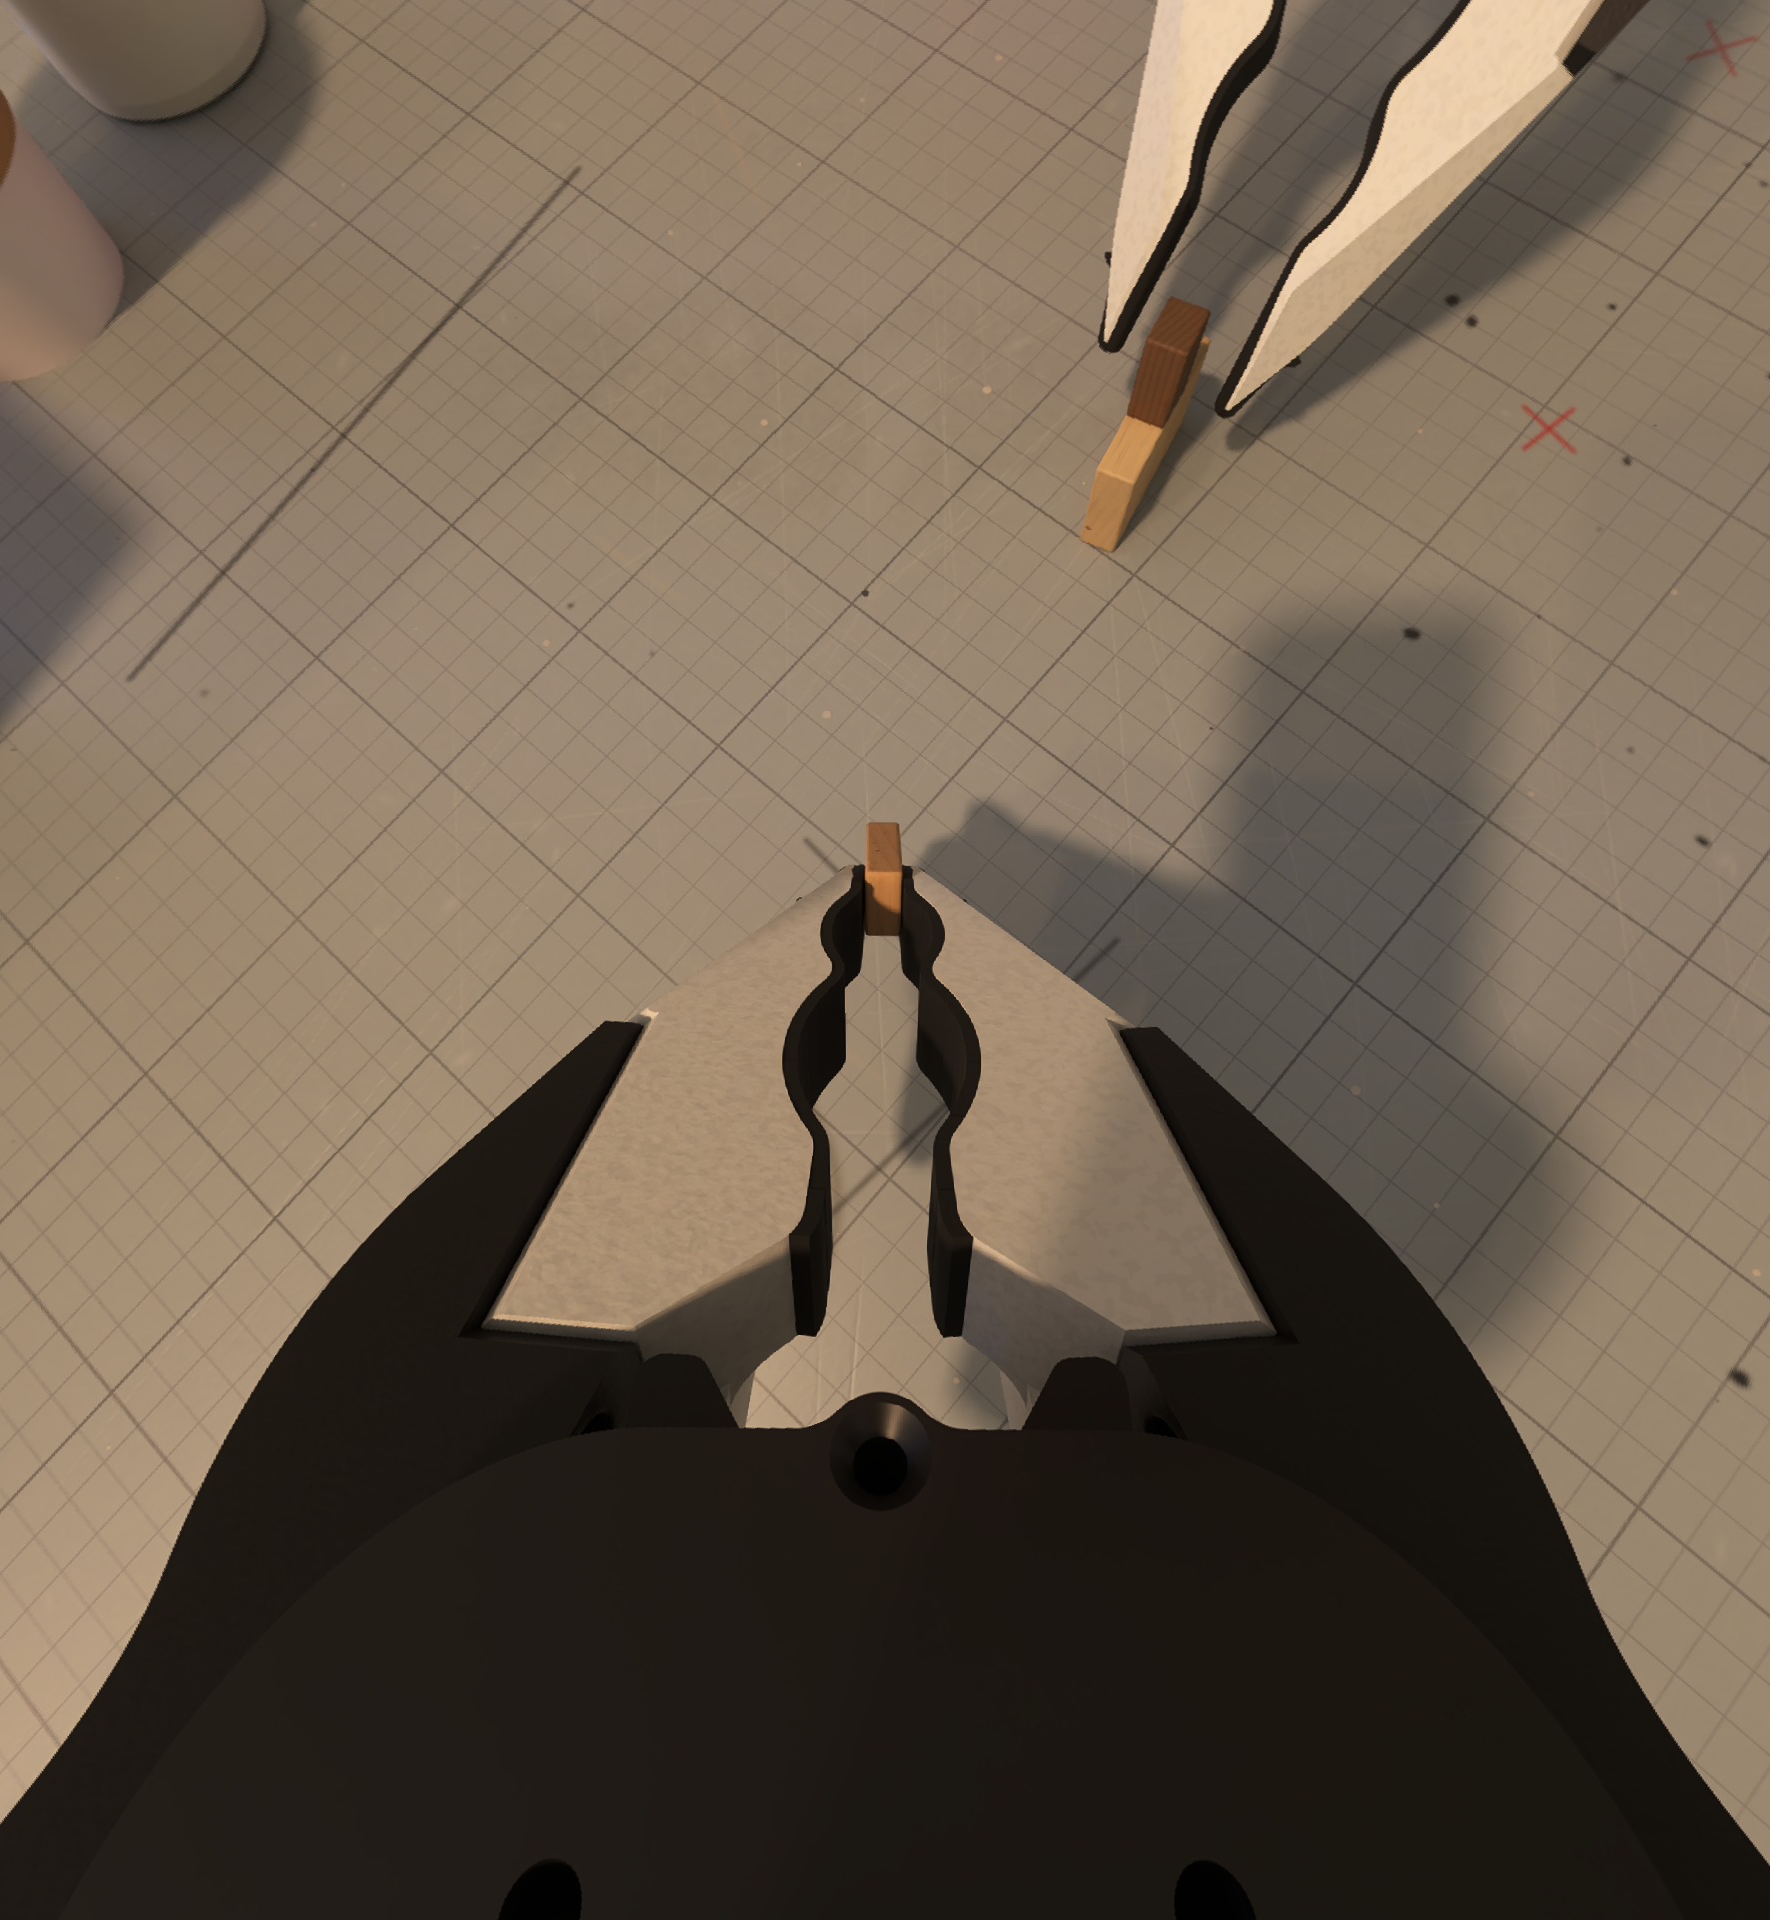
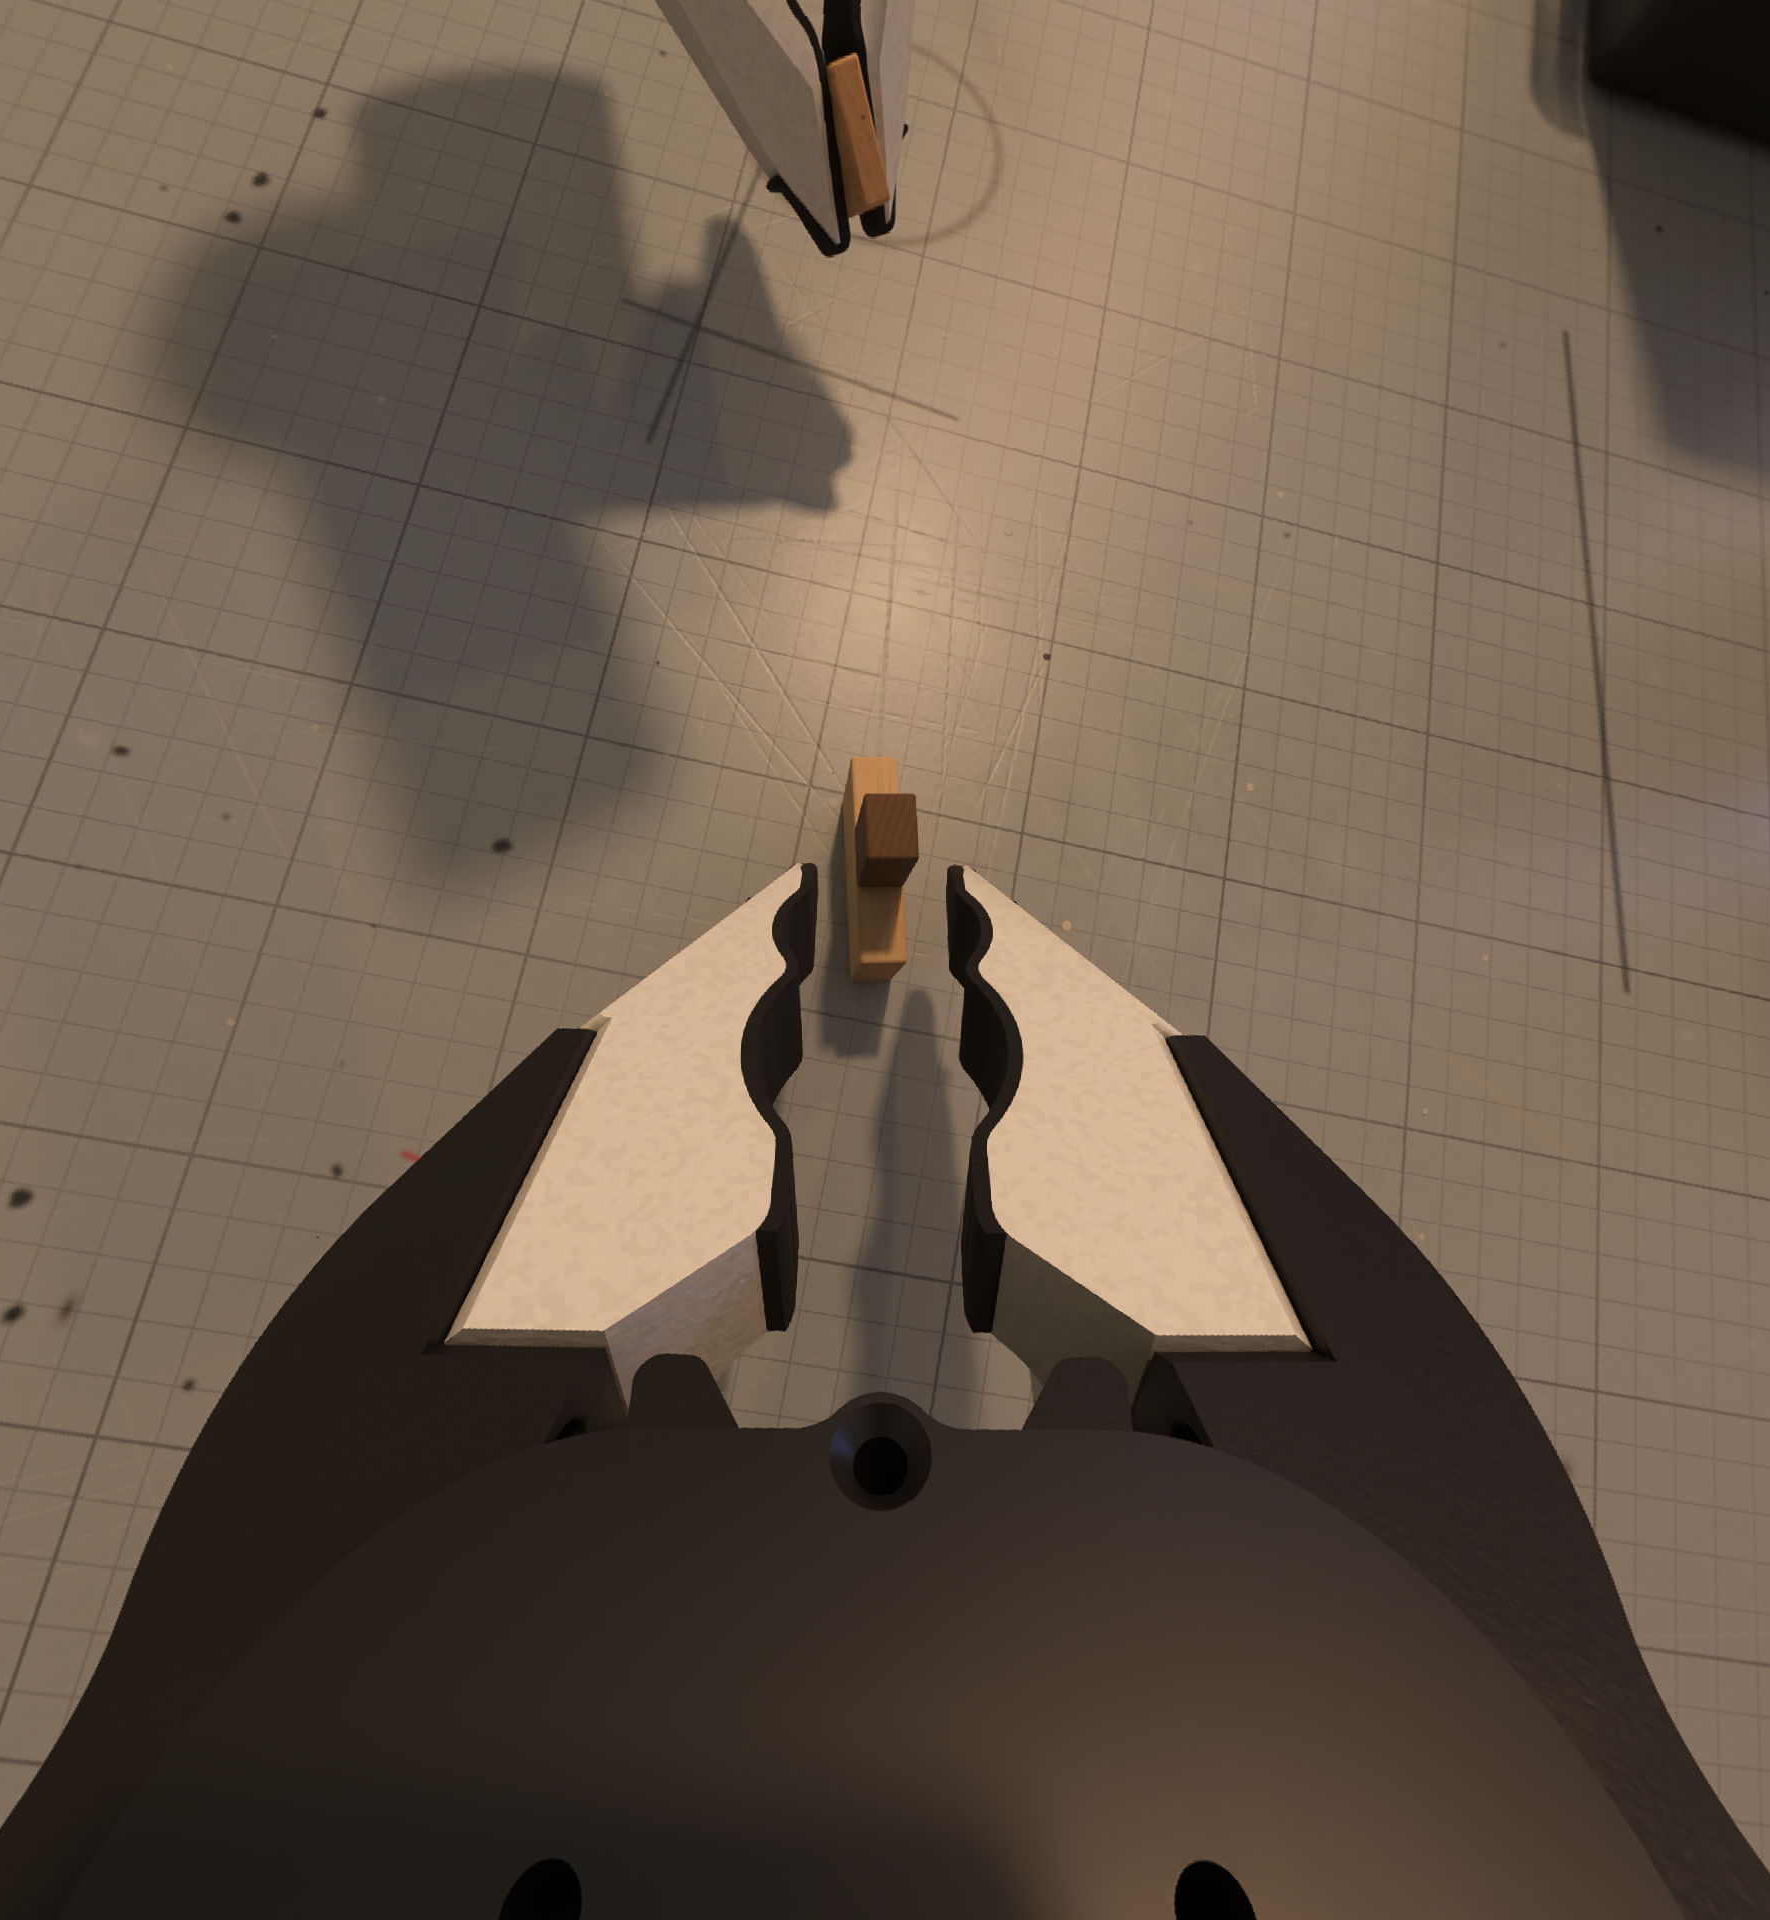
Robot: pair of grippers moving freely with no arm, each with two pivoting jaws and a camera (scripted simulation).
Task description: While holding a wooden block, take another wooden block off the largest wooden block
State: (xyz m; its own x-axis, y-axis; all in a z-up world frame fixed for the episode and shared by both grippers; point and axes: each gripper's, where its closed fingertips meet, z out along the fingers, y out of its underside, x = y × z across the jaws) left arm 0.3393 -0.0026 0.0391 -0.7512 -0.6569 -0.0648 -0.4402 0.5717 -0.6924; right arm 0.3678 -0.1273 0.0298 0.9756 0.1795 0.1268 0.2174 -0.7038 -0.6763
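My left gripper (image 1: 882,883) is shut on a small orange-tan wooden block (image 1: 883,878) and holds it above the mat; it also shows far off in the right wrist view (image 2: 855,223) with the block (image 2: 855,130) between its fingers. A long pale wooden block (image 2: 873,914) lies on the mat with a small dark brown block (image 2: 888,840) on top of it. My right gripper (image 2: 881,883) is open, its fingertips on either side of this stack, not touching it. The stack also shows in the left wrist view: pale block (image 1: 1125,483), brown block (image 1: 1169,358), right gripper (image 1: 1172,374).
A grey gridded cutting mat (image 1: 548,727) covers the surface. A pale cylinder with an orange-brown top (image 1: 19,249) and a white cylinder (image 1: 154,52) stand at the far left in the left wrist view. A dark box (image 2: 1712,73) is at the upper right in the right wrist view.
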